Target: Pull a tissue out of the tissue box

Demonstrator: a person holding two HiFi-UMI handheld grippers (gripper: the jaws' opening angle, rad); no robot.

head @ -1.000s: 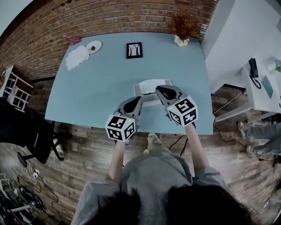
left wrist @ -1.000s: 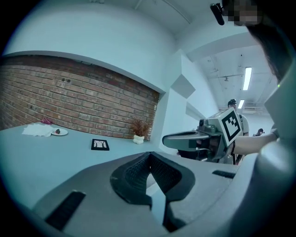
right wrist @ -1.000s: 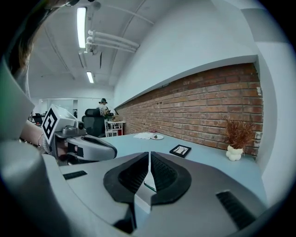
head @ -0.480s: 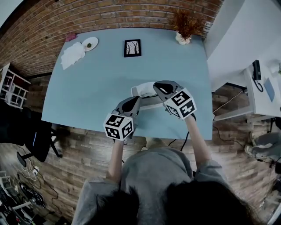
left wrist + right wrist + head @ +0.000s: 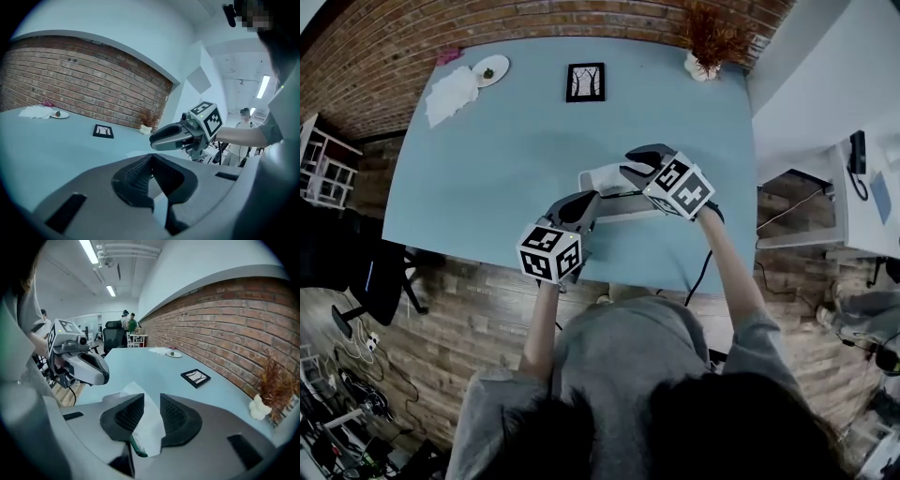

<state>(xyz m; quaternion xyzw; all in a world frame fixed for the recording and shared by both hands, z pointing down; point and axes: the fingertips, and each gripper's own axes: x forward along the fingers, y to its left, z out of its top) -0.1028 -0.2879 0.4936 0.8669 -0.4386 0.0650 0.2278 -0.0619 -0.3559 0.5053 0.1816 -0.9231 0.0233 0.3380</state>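
Note:
A pale tissue box point(image 5: 602, 178) lies on the blue table point(image 5: 487, 187) near its front edge. My right gripper point(image 5: 630, 170) hangs over the box top, tilted down. In the right gripper view its jaws point(image 5: 152, 408) are opening, and a white tissue point(image 5: 140, 394) stands up in the gap between them; the pads do not press on it. The box below is hidden by the jaws. My left gripper point(image 5: 585, 202) sits at the box's front left corner, its tips point(image 5: 151, 158) together with nothing between them. Each gripper view shows the other gripper: the right point(image 5: 159, 138), the left point(image 5: 96, 371).
A black picture frame point(image 5: 585, 82), a dried plant in a white pot point(image 5: 708, 56), a small plate point(image 5: 491, 71) and a heap of white paper point(image 5: 450, 94) stand along the table's far side by the brick wall. A white desk with a phone point(image 5: 860, 155) is at right.
Both grippers have moved away from the table's front edge to the box. The right one has swung left over the box top and tipped down.

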